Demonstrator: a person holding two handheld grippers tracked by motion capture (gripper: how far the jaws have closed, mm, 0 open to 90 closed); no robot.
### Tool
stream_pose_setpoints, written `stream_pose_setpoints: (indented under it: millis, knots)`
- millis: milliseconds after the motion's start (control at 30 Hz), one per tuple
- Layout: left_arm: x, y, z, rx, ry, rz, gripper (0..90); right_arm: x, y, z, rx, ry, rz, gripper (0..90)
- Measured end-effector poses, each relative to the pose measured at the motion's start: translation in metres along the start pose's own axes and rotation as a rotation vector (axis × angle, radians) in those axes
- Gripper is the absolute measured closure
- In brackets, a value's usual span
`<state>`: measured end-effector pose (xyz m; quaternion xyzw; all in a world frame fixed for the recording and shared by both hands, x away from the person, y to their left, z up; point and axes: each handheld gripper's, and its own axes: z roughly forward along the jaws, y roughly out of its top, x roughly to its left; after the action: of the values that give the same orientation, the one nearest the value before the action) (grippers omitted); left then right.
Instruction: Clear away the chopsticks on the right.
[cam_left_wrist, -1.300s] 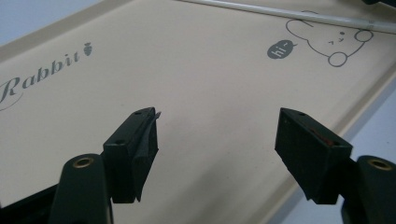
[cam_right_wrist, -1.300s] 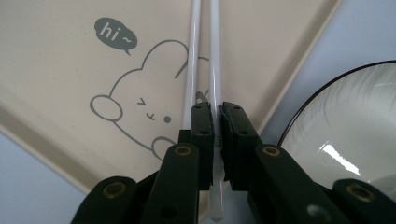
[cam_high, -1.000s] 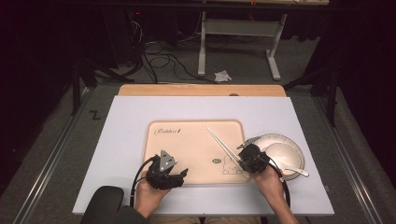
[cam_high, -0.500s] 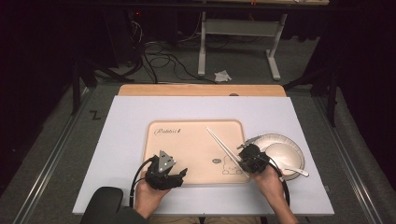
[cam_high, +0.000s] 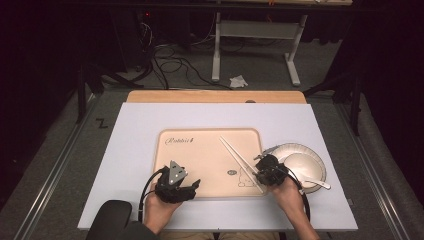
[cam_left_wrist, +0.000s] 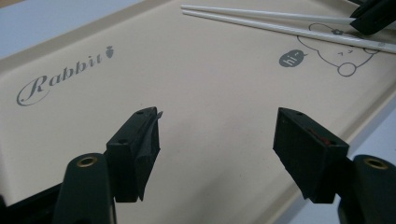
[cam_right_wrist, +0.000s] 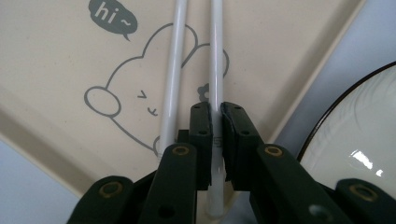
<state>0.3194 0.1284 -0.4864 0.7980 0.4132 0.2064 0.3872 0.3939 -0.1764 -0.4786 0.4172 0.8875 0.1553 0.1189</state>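
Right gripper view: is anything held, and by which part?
The right tongs clamp one white chopstick near its thick end; the left tongs are open, holding nothing.

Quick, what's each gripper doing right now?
Left gripper: open, holding nothing, over the tray.
Right gripper: shut on one chopstick; the other chopstick lies beside it.

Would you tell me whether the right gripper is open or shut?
Shut: the right gripper has its jaws clamped on one chopstick over the tray.
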Motion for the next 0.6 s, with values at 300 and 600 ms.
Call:
stream_pose_setpoints:
  millis: [300, 600]
  knots:
    - [-0.0016, -0.0002, 0.0023, 0.01, -0.008, -0.001, 31.8, 0.0016, -0.0004, 0.0005, -0.001, 0.006, -0.002, 82.5]
    - [-0.0008, -0.0001, 0.0019, 0.009, -0.012, -0.004, 31.9, 0.0013, -0.0008, 0.0, -0.007, 0.009, -0.004, 83.2]
